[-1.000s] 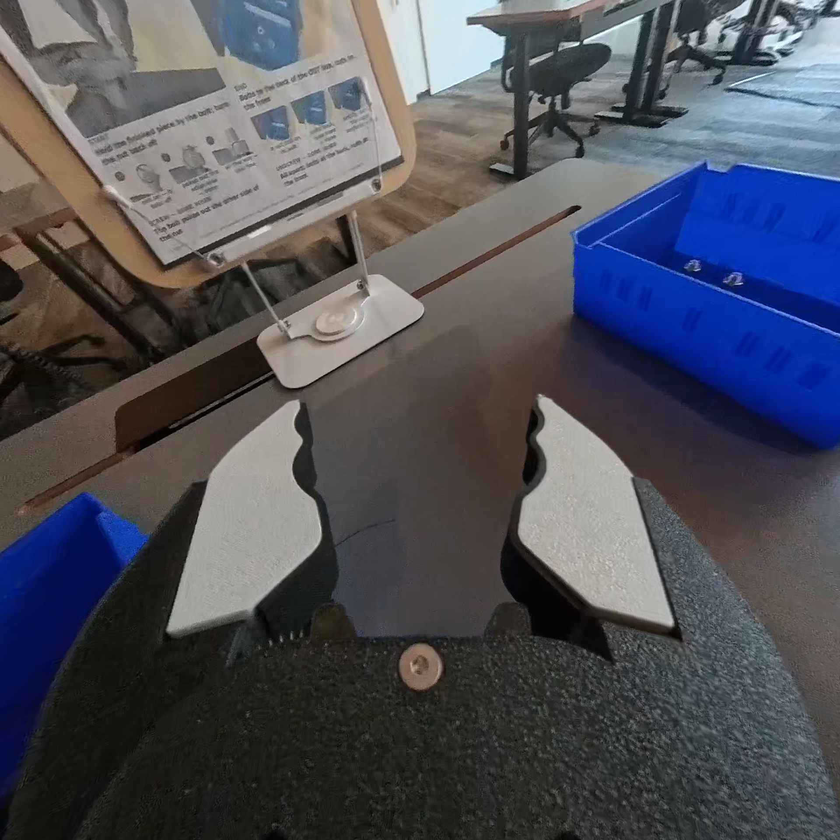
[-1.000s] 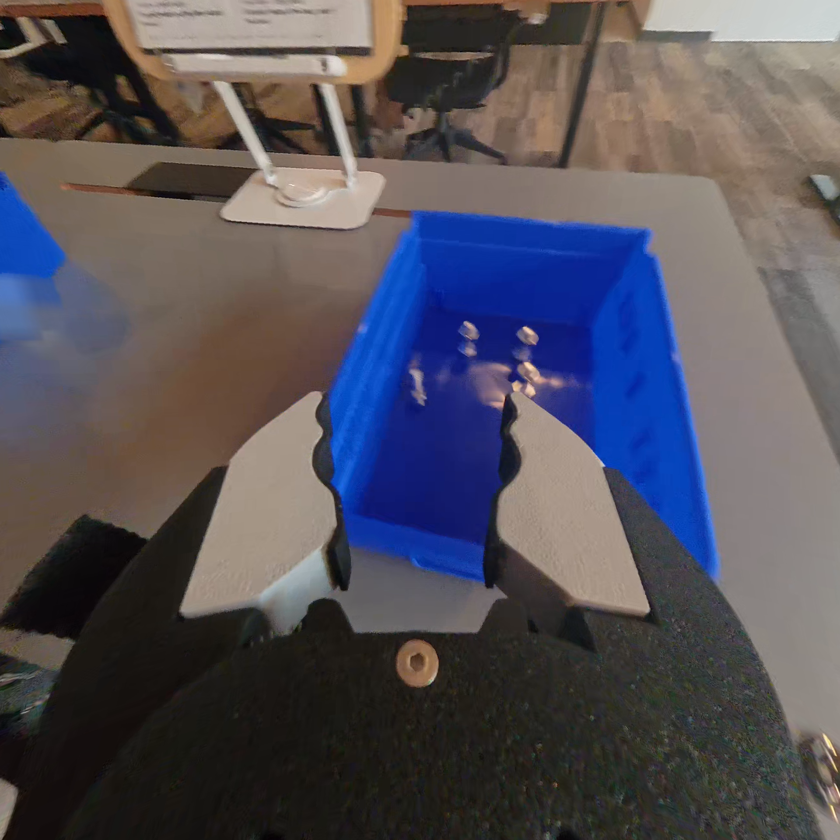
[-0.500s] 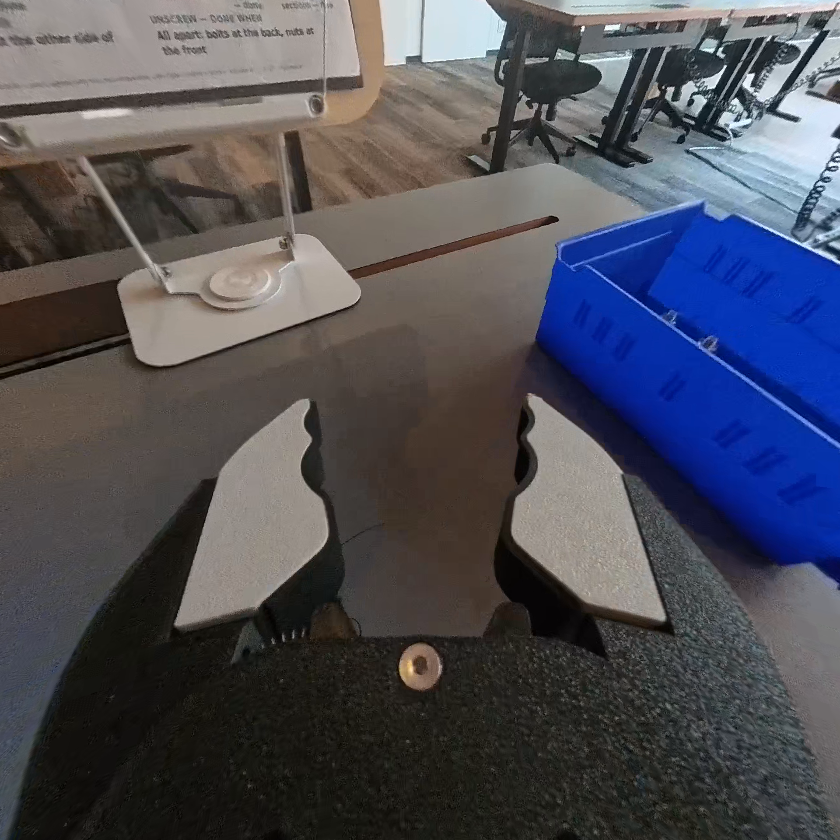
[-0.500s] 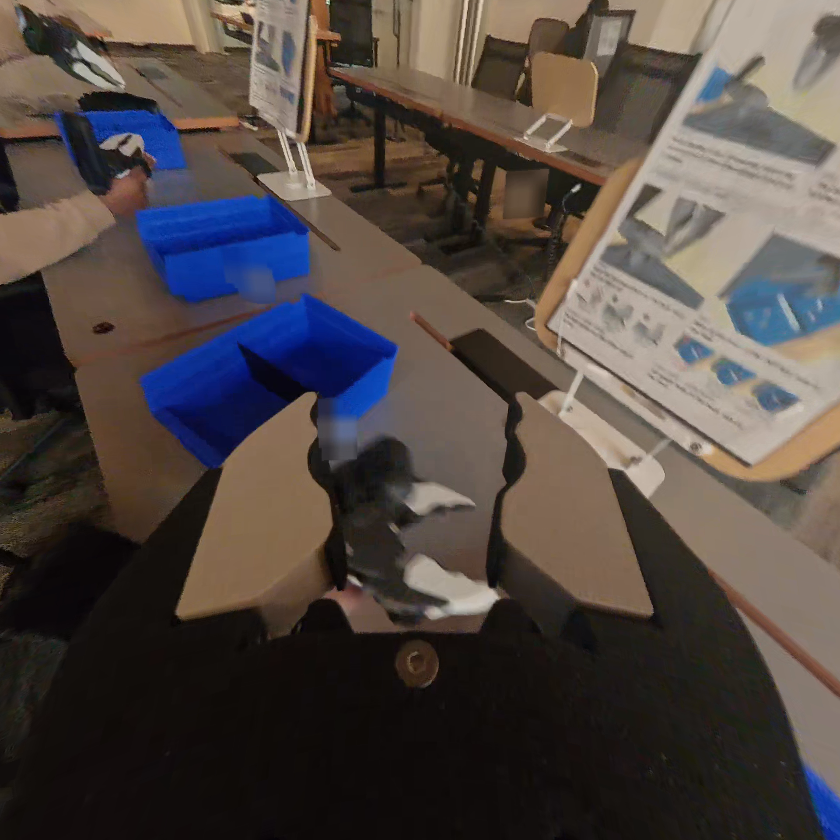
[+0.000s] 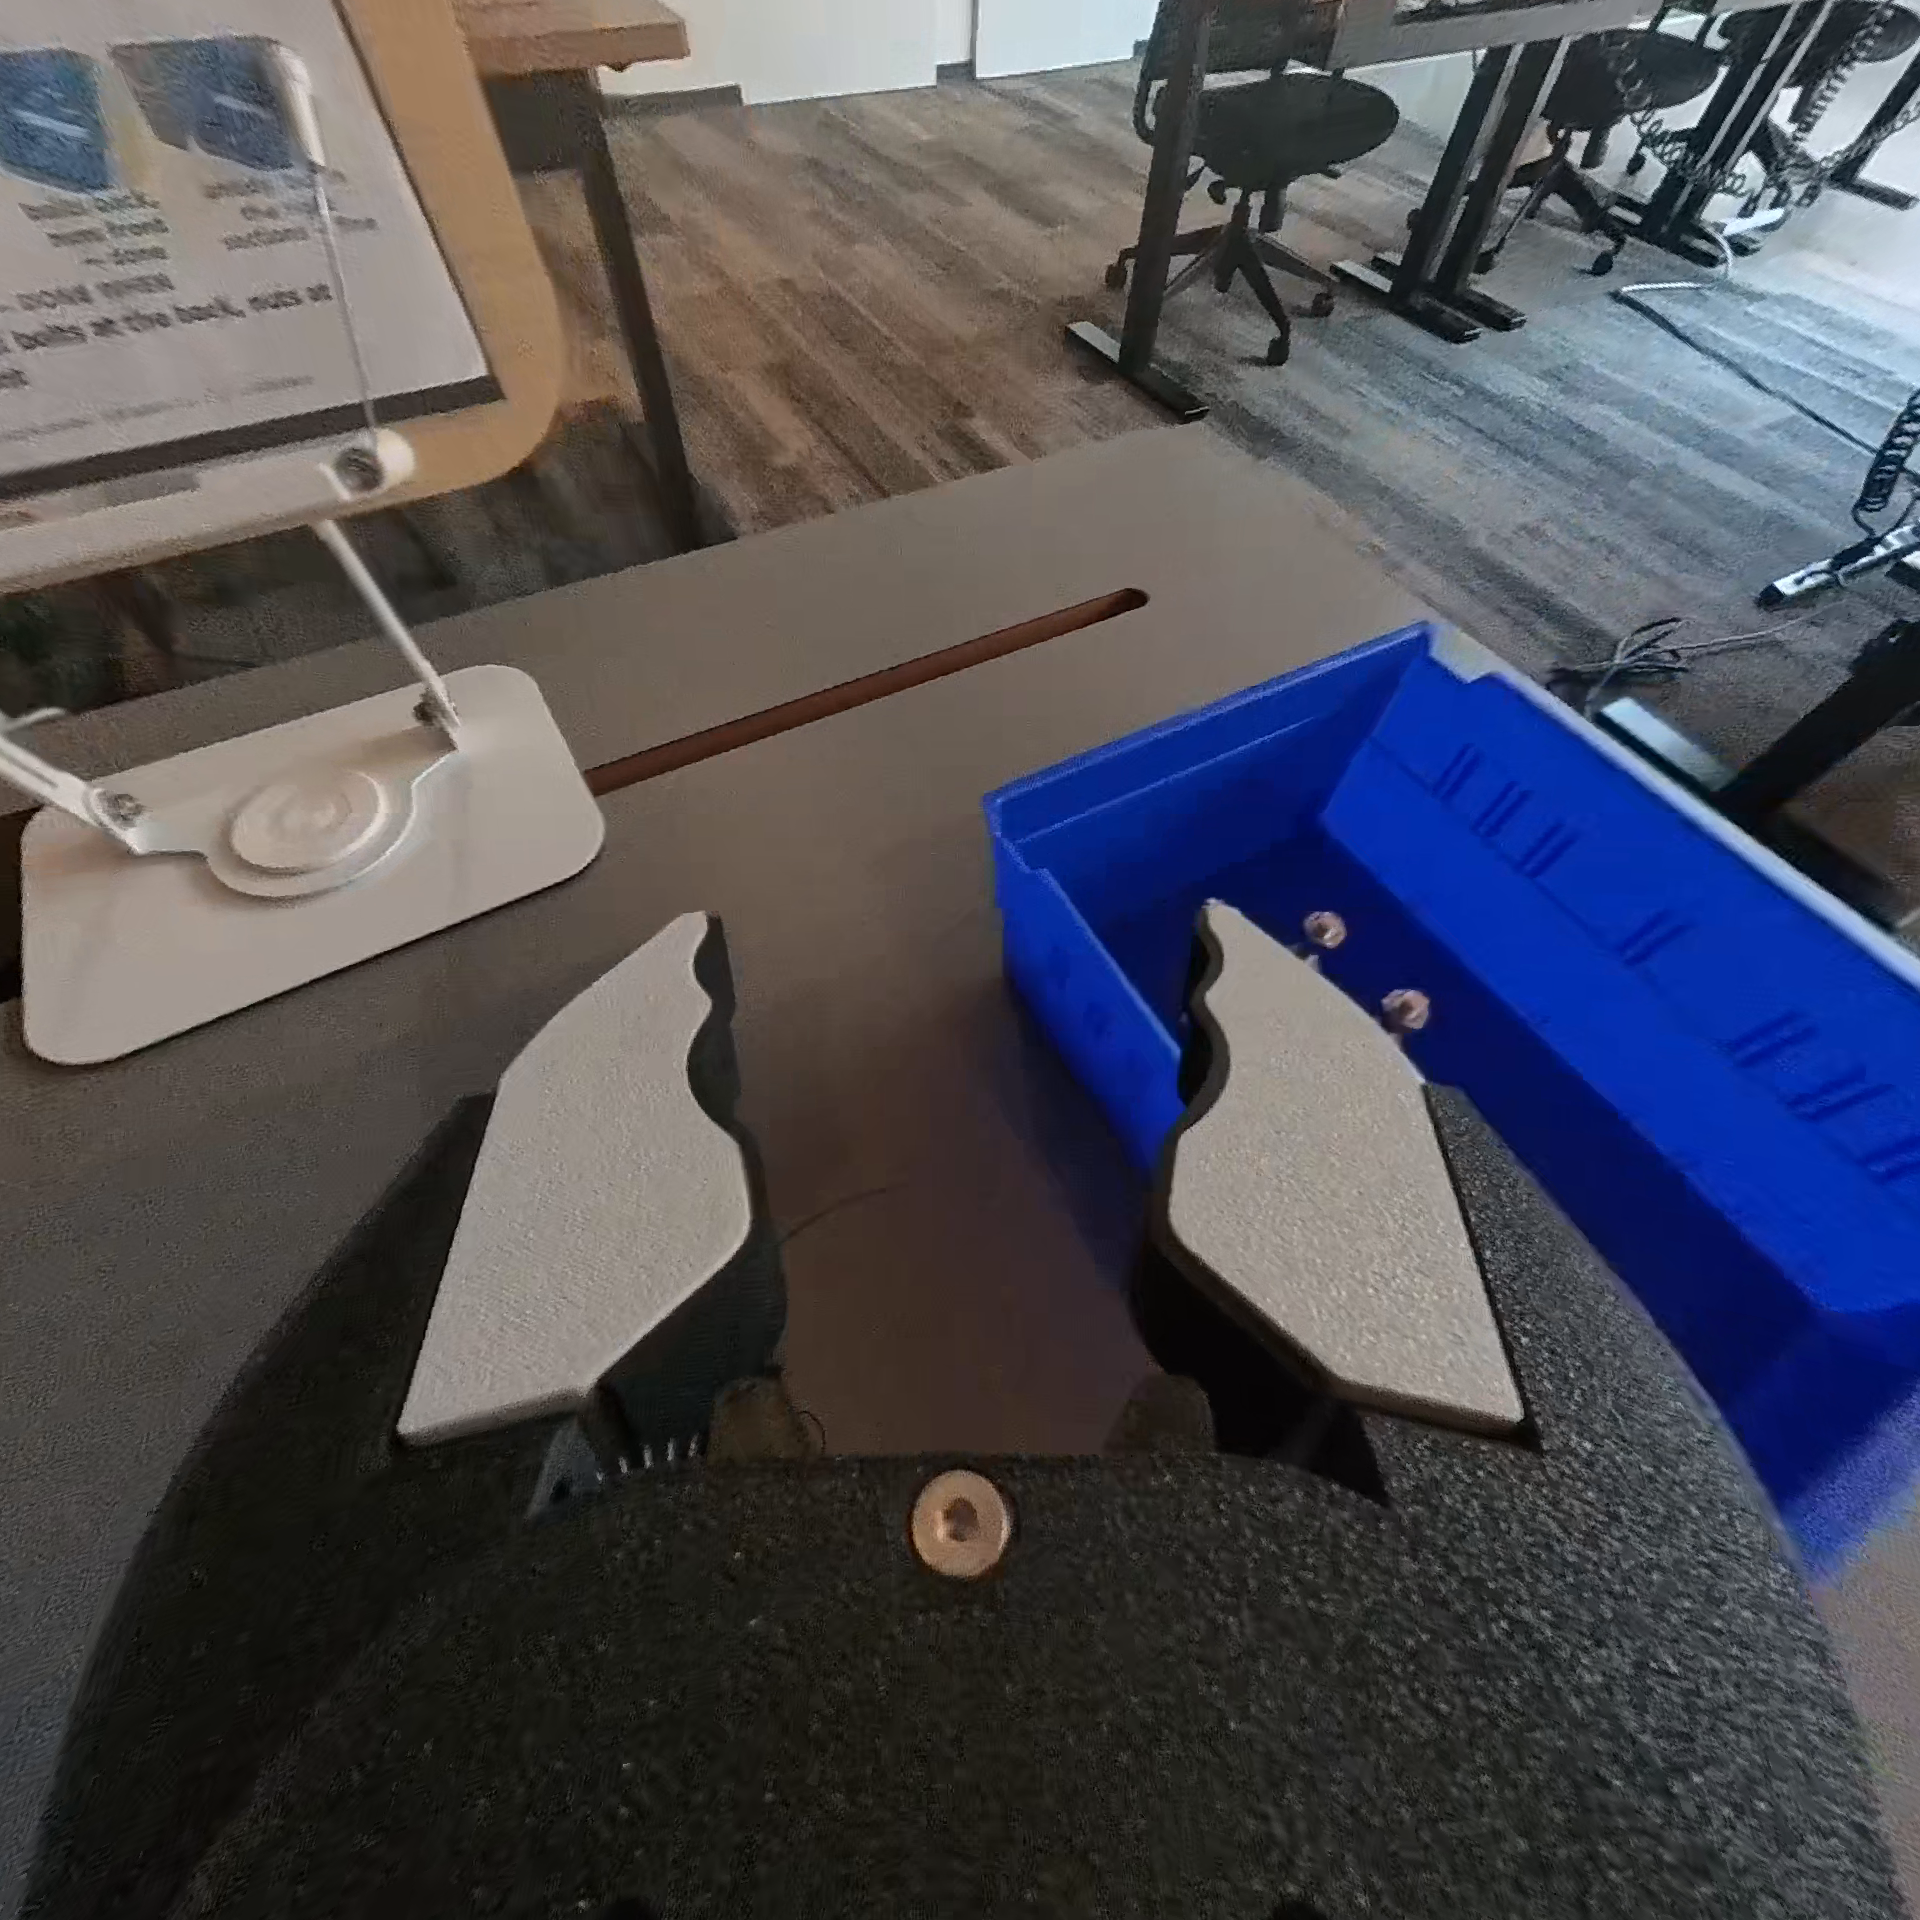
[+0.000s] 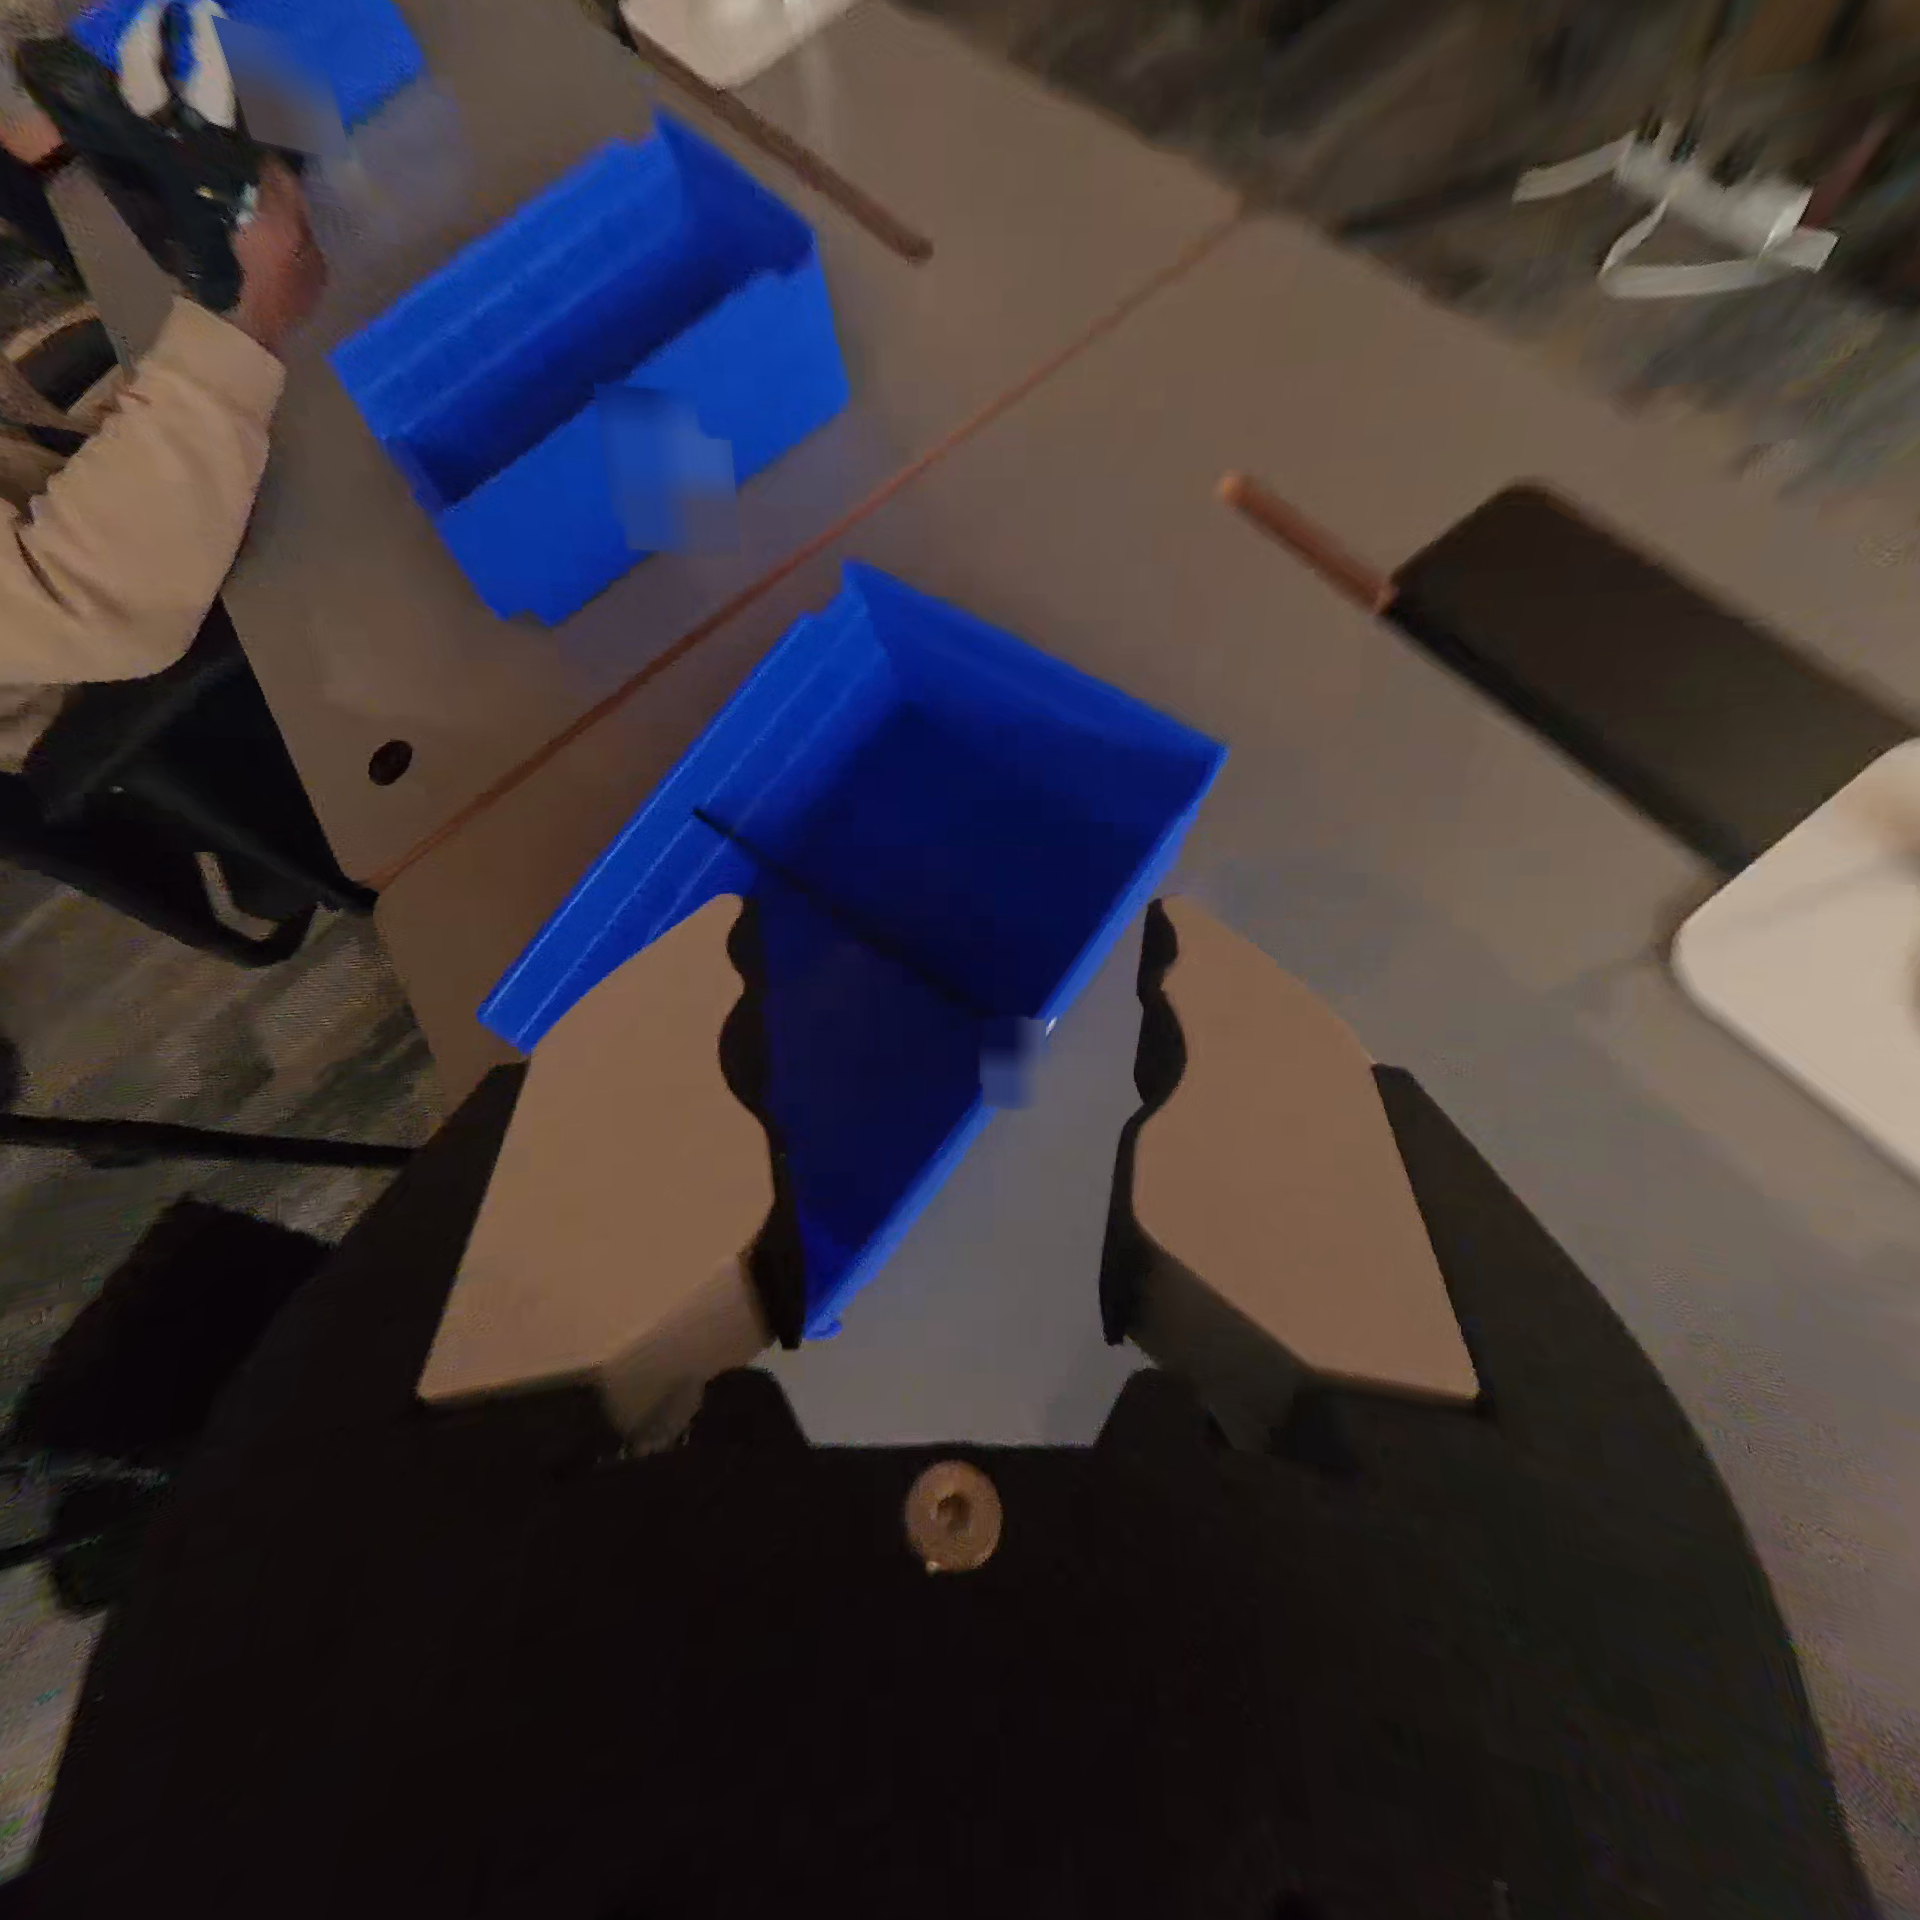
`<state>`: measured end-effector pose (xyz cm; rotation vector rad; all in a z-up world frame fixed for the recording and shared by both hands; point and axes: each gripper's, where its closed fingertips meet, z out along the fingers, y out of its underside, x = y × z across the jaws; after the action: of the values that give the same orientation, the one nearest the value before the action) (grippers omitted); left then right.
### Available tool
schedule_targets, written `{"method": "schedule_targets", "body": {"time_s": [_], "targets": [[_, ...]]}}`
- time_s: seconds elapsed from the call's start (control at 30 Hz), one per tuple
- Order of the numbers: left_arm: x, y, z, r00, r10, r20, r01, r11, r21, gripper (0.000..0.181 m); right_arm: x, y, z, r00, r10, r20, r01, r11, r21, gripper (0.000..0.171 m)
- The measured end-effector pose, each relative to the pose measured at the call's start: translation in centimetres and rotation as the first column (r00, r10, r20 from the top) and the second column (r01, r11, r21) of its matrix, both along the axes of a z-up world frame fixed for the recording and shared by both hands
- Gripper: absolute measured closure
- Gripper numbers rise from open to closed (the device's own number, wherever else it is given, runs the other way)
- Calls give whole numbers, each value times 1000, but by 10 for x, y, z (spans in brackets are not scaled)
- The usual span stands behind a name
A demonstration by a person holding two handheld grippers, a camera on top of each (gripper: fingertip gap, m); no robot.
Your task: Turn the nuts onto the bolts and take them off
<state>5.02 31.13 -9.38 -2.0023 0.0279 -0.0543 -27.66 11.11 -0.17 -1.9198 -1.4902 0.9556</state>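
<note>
In the left wrist view a blue bin (image 5: 1558,935) stands on the dark table to the right. Two small metal nuts (image 5: 1325,928) (image 5: 1405,1008) show inside it. My left gripper (image 5: 956,925) is open and empty, above the table beside the bin's near-left corner. In the right wrist view my right gripper (image 6: 945,914) is open and empty, above another blue bin (image 6: 1039,748) with a dark divider (image 6: 831,894); its inside looks empty, though the view is blurred.
An instruction sheet on a white stand (image 5: 301,831) stands at the left. A cable slot (image 5: 873,675) runs across the table. A second blue bin (image 6: 623,343) sits on the neighbouring table, where a person's sleeve (image 6: 114,499) shows. Office chairs and desks stand beyond.
My left gripper has swung right, bringing the bin with nuts closer. My right gripper has swung from that bin to the left side and now points down at the other bin. Both stay open.
</note>
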Motion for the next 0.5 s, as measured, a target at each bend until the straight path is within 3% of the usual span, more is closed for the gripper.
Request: {"method": "schedule_targets", "body": {"time_s": [0.17, 0.37, 0.5], "targets": [[35, 9, 4, 996, -18, 91, 21, 999, -30, 98, -15, 19, -64, 981, -98, 169, 111, 992, -65, 104], [47, -3, -27, 986, -39, 164, 47, 998, -49, 100, -16, 10, -138, 938, -135, 320, 155, 987, -38, 104], [64, -10, -29, 971, -87, 224, 99, 994, -43, 100, -23, 4, -168, 927, -162, 339, 194, 979, -62, 111]]}}
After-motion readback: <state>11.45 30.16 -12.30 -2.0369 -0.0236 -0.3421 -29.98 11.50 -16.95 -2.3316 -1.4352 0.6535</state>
